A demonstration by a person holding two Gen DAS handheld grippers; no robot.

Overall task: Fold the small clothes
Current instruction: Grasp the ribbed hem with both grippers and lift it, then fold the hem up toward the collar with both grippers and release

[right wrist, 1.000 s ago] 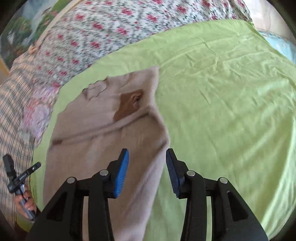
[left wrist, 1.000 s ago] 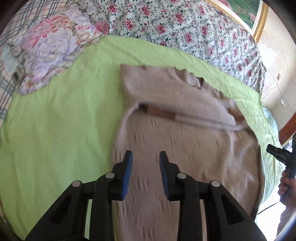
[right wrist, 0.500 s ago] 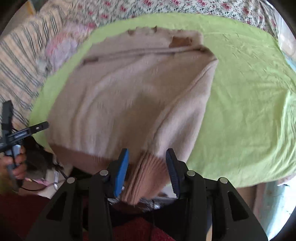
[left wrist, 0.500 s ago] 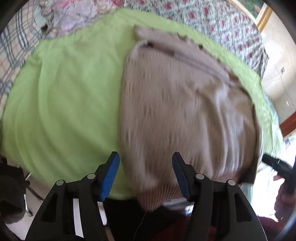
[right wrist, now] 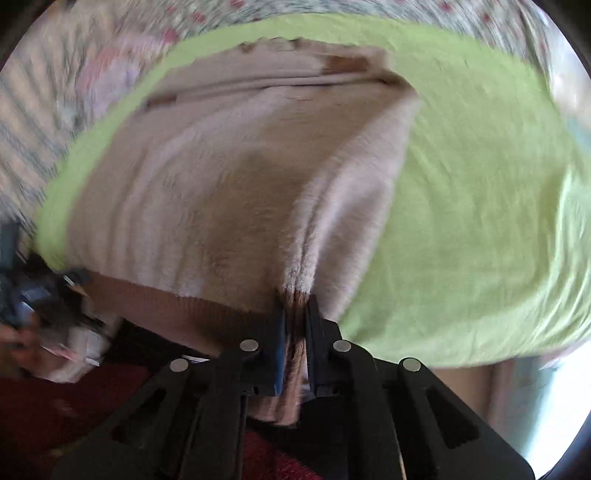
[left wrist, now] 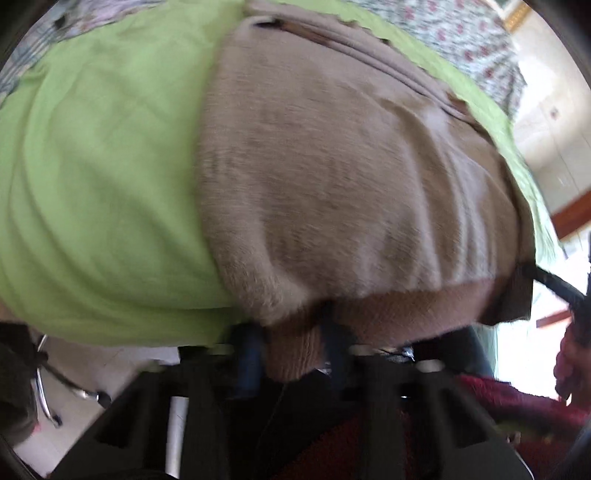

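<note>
Across the bed I see a green sheet, with a flowered bedspread beyond its far edge. On the sheet lies one tan sweater, spread flat with its collar at the far side and its ribbed hem hanging over the near edge toward me. My right gripper has its jaws pressed together on the hem at the sweater's right corner; my left gripper brackets the hem at the left corner, too blurred for me to tell whether it pinches.
</note>
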